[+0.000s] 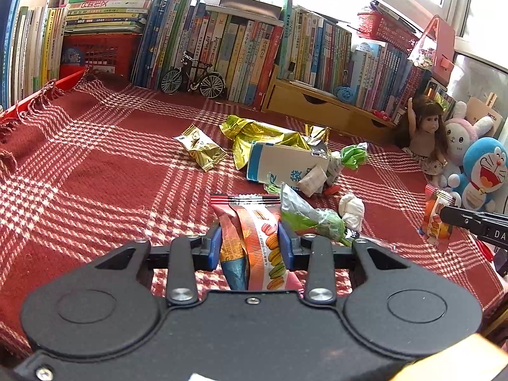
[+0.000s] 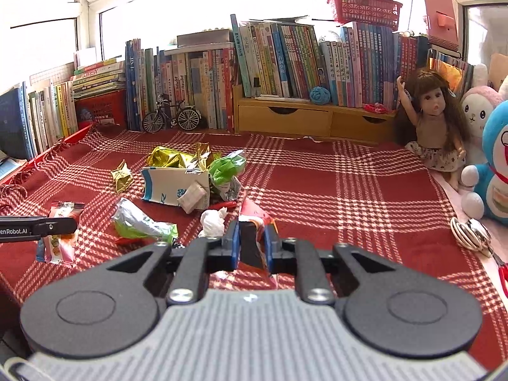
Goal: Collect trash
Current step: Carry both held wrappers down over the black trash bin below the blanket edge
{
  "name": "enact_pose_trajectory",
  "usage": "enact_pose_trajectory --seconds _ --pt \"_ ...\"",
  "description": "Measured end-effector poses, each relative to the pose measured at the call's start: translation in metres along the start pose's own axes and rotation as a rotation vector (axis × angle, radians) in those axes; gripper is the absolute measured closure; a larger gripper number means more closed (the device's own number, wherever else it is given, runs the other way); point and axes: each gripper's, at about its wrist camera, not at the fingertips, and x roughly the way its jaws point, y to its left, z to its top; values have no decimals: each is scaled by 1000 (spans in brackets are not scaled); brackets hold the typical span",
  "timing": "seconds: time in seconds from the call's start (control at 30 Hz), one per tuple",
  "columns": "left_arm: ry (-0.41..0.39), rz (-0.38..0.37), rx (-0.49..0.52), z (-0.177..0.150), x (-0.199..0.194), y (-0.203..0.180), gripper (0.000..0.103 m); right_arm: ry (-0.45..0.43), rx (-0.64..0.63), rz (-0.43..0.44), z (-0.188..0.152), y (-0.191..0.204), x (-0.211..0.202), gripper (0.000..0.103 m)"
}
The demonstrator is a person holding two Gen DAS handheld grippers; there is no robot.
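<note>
Macaron wrapper (image 1: 257, 238): orange-pink, printed macarons, pinched by left gripper (image 1: 250, 244). Second wrapper (image 2: 254, 238): crumpled, pinched by right gripper (image 2: 252, 244), near the white-blue carton (image 2: 171, 187). Arm lettering: "enRobot.AI".

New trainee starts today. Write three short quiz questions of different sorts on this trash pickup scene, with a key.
1. True or false: the left gripper is shut on a macaron wrapper.
2. Multiple choice: what is the right gripper doing? A: hanging open, B: gripping a second snack wrapper, C: lifting the doll.
3. Fill in: the crumpled white tissue lies on the red plaid ____, clear of both grippers.

Key: 1 true; 2 B; 3 cloth.
</note>
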Motion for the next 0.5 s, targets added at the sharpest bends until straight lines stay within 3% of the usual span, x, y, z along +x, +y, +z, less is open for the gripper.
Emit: enact_pose_trajectory --seconds 0.5 --pt "64 -126 62 -49 -63 -28 69 86 -19 145 -56 33 -58 84"
